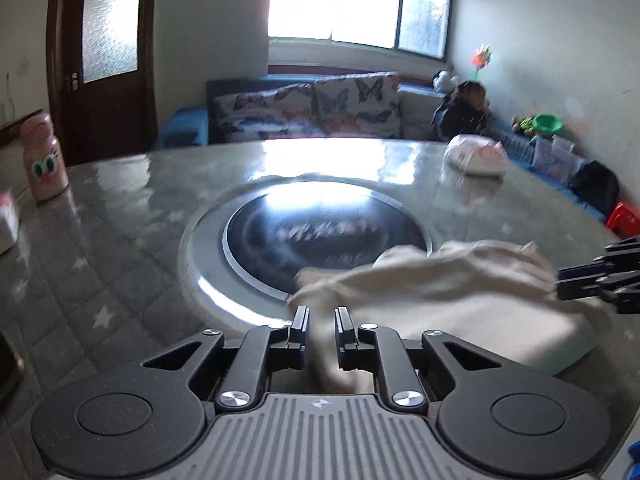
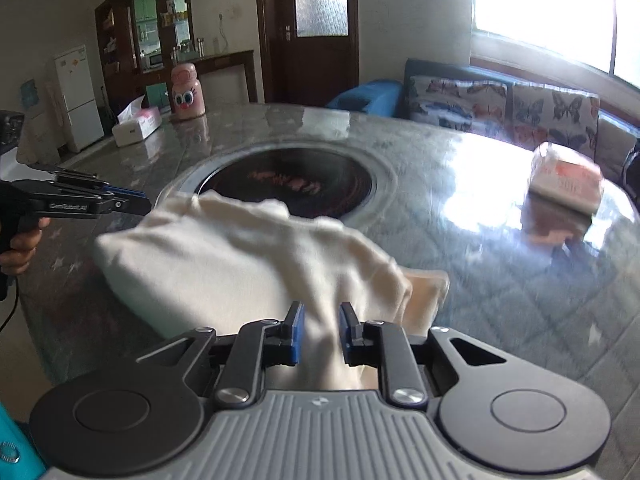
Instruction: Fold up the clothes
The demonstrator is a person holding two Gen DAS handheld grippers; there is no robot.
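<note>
A cream garment [image 1: 440, 288] lies bunched on the grey round table [image 1: 120, 240], partly over the dark inset hob. My left gripper [image 1: 322, 320] is shut on one end of the garment, with cloth running between its fingers. My right gripper [image 2: 320, 320] is shut on the other end of the cream garment [image 2: 240, 256]. The right gripper [image 1: 576, 280] shows at the right edge of the left wrist view, touching the cloth. The left gripper [image 2: 140, 204] shows at the left of the right wrist view, at the garment's far corner. Both views are motion-blurred.
A round dark hob [image 2: 292, 184] sits in the table's middle. A folded pink-and-white garment [image 2: 568, 180] lies at the far right. A pink cartoon bottle [image 2: 187, 92] and a tissue box [image 2: 136, 126] stand at the far left. A sofa [image 1: 304, 108] stands behind.
</note>
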